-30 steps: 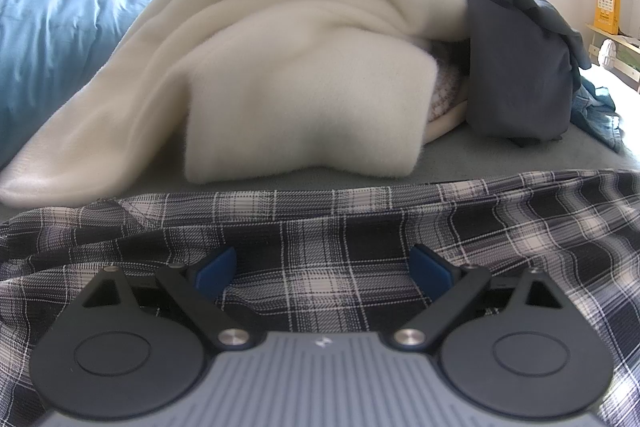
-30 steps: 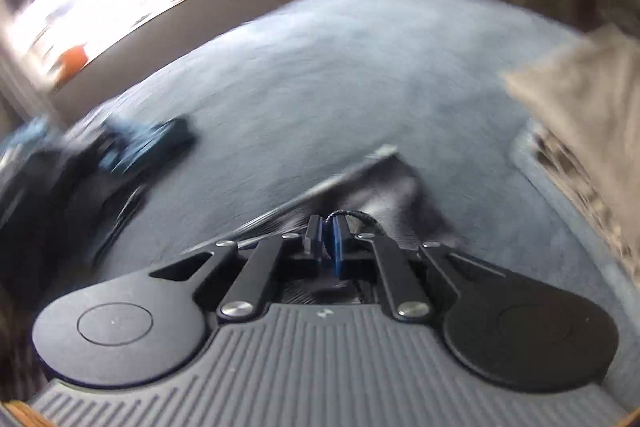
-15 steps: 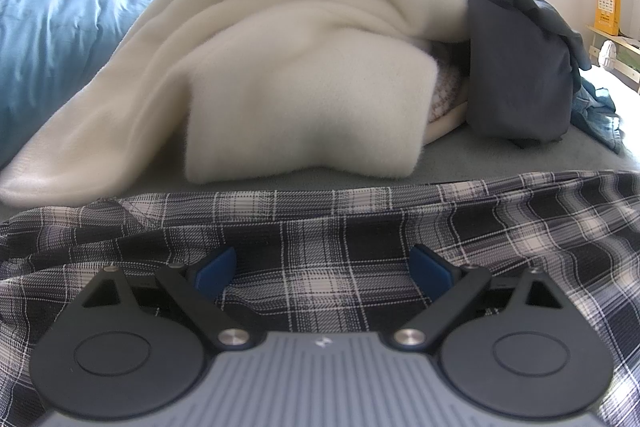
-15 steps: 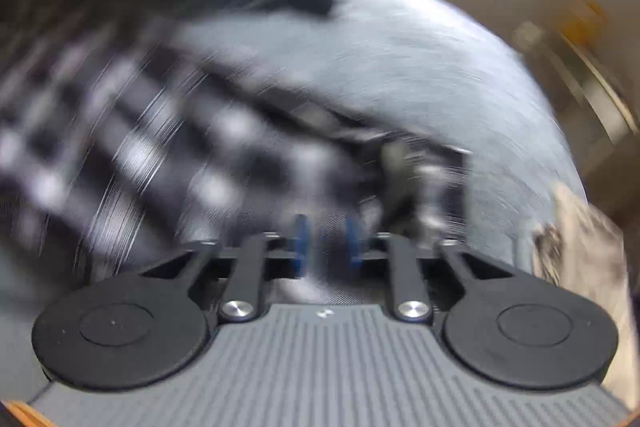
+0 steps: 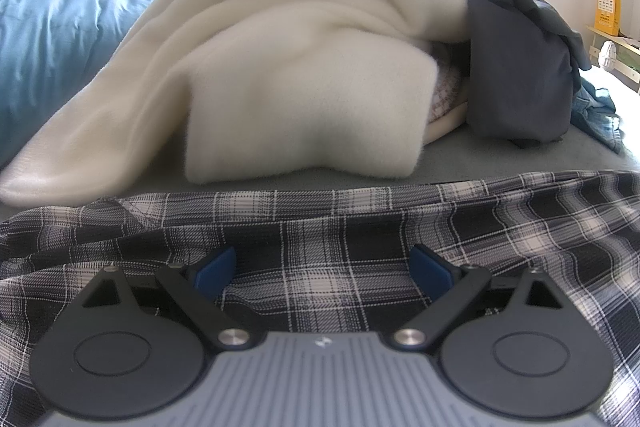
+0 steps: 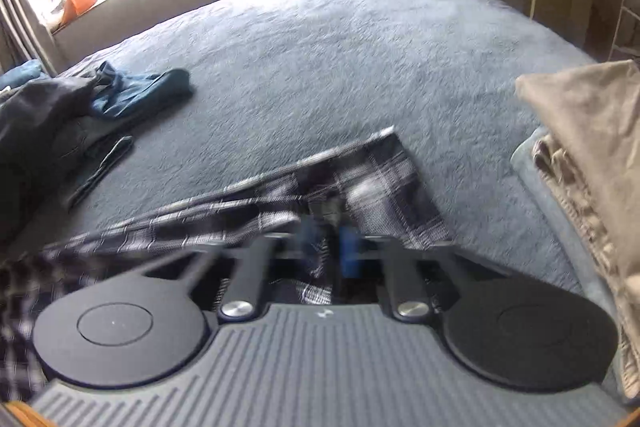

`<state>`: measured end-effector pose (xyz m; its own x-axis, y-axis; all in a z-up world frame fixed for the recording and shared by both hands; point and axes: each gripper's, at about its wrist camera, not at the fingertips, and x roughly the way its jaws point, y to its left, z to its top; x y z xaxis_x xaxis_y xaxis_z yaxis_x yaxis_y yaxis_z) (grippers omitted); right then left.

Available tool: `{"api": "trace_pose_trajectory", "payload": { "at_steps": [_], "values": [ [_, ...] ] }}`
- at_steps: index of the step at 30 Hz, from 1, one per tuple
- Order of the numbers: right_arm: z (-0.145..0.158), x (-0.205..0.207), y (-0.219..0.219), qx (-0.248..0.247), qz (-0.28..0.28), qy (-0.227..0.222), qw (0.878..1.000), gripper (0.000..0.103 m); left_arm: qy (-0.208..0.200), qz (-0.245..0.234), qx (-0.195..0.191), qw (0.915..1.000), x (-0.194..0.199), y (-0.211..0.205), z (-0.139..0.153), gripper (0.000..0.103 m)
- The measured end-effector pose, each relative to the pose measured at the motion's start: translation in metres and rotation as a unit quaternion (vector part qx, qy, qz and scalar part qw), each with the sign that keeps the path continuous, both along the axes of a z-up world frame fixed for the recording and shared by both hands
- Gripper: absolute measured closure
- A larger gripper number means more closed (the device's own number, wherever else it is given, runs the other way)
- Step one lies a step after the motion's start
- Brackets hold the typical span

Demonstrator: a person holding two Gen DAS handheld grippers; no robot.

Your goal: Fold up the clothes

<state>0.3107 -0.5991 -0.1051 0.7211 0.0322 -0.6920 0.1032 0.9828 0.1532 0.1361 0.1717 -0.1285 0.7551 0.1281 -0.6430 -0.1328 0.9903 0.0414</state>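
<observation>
The plaid shirt (image 5: 328, 227) lies spread on the grey-blue bed cover (image 6: 340, 67), right under both grippers. The right gripper (image 6: 330, 247) is closing now, its blue pads nearly together with a fold of plaid cloth between them, near the shirt's squared end just ahead. A second ago it was already pinched shut, half a second ago it sprang partly open in a blurred swing over the plaid, and now it is back down. The left gripper (image 5: 326, 267) stands wide open, unmoved, plaid lying between its pads. Beyond it, a cream blanket (image 5: 280, 87) heaps up beside dark grey clothes (image 5: 520, 67).
</observation>
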Motion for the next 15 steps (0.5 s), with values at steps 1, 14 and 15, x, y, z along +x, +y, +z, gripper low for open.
{"api": "trace_pose_trajectory", "payload": {
  "at_steps": [1, 14, 15],
  "values": [
    [0.003, -0.001, 0.001, -0.009, -0.002, -0.007, 1.0, 0.099, 0.0, 0.0, 0.0, 1.0, 0.0, 0.0, 0.0, 0.009],
    [0.001, 0.064, -0.006, -0.104, -0.018, -0.014, 0.994, 0.101, 0.0, 0.0, 0.002, 1.0, 0.0, -0.001, 0.0, 0.009],
    [-0.004, 0.069, -0.006, -0.105, -0.019, -0.008, 0.994, 0.101, 0.0, 0.0, 0.002, 1.0, -0.001, -0.001, 0.0, 0.009]
  ]
}}
